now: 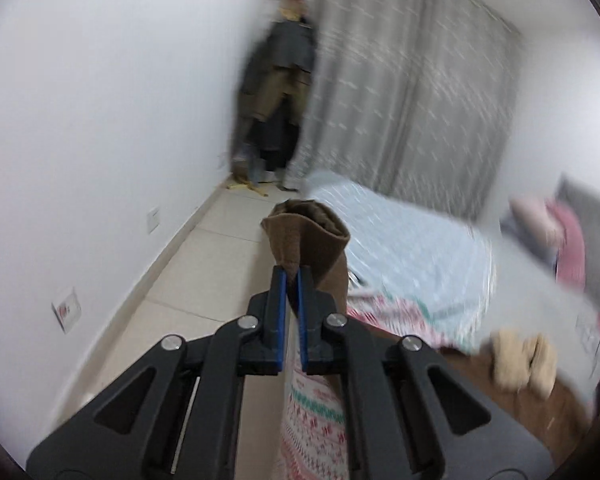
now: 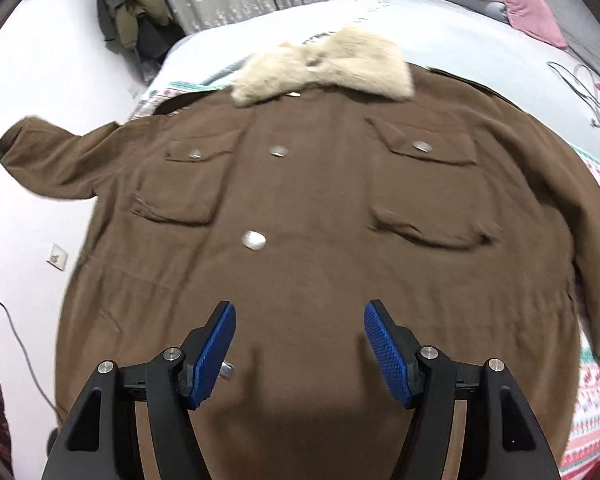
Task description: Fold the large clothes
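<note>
A large brown coat (image 2: 320, 208) with a beige fur collar (image 2: 324, 68) lies front-up on the bed, silver buttons down its middle. My right gripper (image 2: 300, 344) is open and empty, hovering just above the coat's lower front. My left gripper (image 1: 292, 276) is shut on the brown sleeve cuff (image 1: 306, 228) and holds it up beside the bed; the held sleeve shows at the left of the right wrist view (image 2: 48, 160). The fur collar also shows blurred in the left wrist view (image 1: 524, 364).
The bed has a pale blue sheet (image 2: 460, 40) and a patterned blanket (image 2: 596, 392). Pink and grey pillows (image 2: 516, 0) lie at its head. Clothes hang in the corner (image 1: 278, 80) by a grey curtain (image 1: 412, 92). White wall at left; tiled floor (image 1: 204, 280) beside the bed.
</note>
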A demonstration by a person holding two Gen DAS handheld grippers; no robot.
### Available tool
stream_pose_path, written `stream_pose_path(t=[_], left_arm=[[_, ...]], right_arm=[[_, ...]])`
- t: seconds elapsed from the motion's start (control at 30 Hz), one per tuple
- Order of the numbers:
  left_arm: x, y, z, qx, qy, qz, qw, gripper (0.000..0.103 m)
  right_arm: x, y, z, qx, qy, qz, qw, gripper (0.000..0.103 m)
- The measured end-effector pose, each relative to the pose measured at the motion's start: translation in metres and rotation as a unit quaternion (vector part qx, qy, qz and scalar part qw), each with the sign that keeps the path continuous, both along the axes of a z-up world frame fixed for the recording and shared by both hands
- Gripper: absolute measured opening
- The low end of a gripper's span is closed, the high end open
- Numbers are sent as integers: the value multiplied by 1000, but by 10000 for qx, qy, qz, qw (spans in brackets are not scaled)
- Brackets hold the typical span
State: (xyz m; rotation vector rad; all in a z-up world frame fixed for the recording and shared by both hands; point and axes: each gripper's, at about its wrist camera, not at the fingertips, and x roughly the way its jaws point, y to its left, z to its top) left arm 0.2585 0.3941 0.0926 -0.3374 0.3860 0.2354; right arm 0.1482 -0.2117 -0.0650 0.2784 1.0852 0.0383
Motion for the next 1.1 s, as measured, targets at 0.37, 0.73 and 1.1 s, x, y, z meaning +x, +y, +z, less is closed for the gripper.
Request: stream_pose_path(t=[0.37, 0.73, 1.1], left_arm=[[-11, 108, -180, -3026, 709, 1164, 9433, 6], [-1, -16, -8, -1873, -1019, -434, 9760, 5], [23, -201, 73, -1152, -983, -2480, 9568, 5]], right_arm=[[23, 51, -11, 59, 163, 489, 9987, 68], [20, 26, -1, -27, 80, 206, 9998, 68], [23, 5, 13, 154, -134, -5, 9998, 68]])
